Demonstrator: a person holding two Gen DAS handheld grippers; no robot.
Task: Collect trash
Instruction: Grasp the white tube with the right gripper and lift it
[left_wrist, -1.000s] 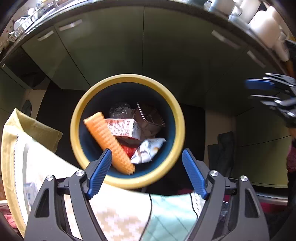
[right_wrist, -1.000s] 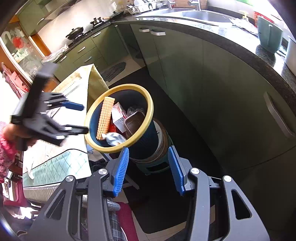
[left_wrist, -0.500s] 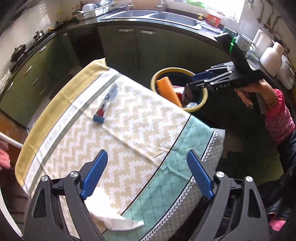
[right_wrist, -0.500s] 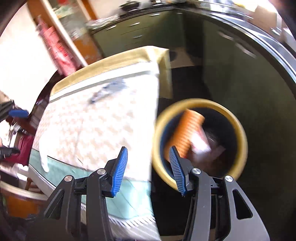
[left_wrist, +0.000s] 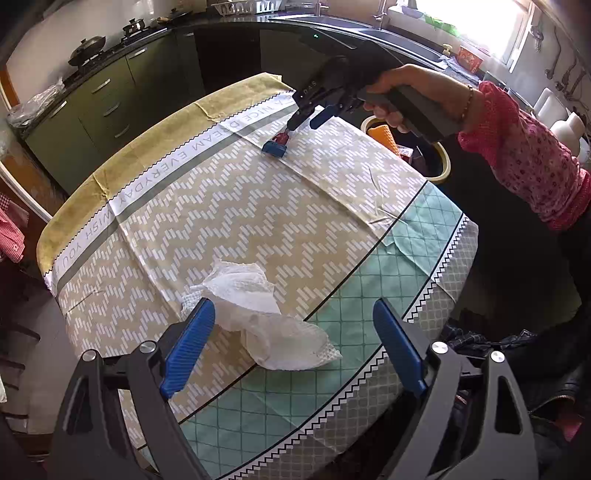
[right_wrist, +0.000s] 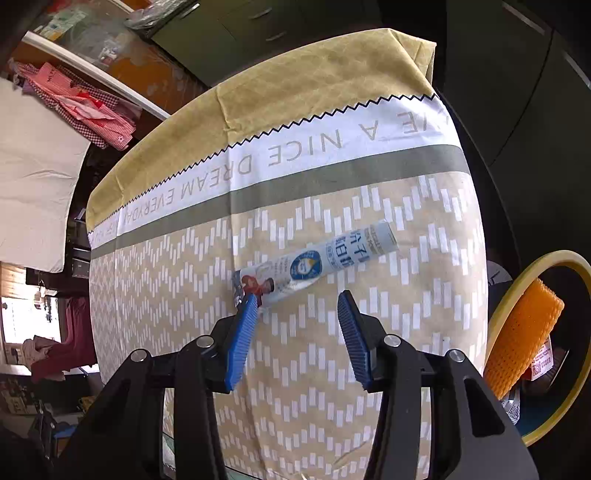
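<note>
The table (left_wrist: 258, 206), draped in a zigzag-patterned cloth with a yellow border and a mint end, now fills both wrist views; a second ago both looked straight at the bin, so each hand has swung away from it and back over the tabletop. That suggests the last drop is done and a fresh round of pick-ups is starting. The yellow-rimmed bin (right_wrist: 576, 325) sits just off the table's edge, already holding an orange ridged piece (right_wrist: 521, 339) and some packets. Two bits of trash are left on the cloth, well apart. Near the mint end lies a crumpled white tissue (left_wrist: 258, 314), right in front of the left gripper (left_wrist: 291, 347), whose jaws have just been opening and now stand wide with nothing pressed between them; the tissue lies beyond its left finger, seemingly untouched. Toward the yellow border lies a flattened blue-and-white tube (right_wrist: 314, 262), its red-printed end just at the left fingertip of the right gripper (right_wrist: 295, 321), which stands moderately apart and empty, angled down at the cloth. Each tool looks lined up for its own piece, with lowering and closing still to come.
</note>
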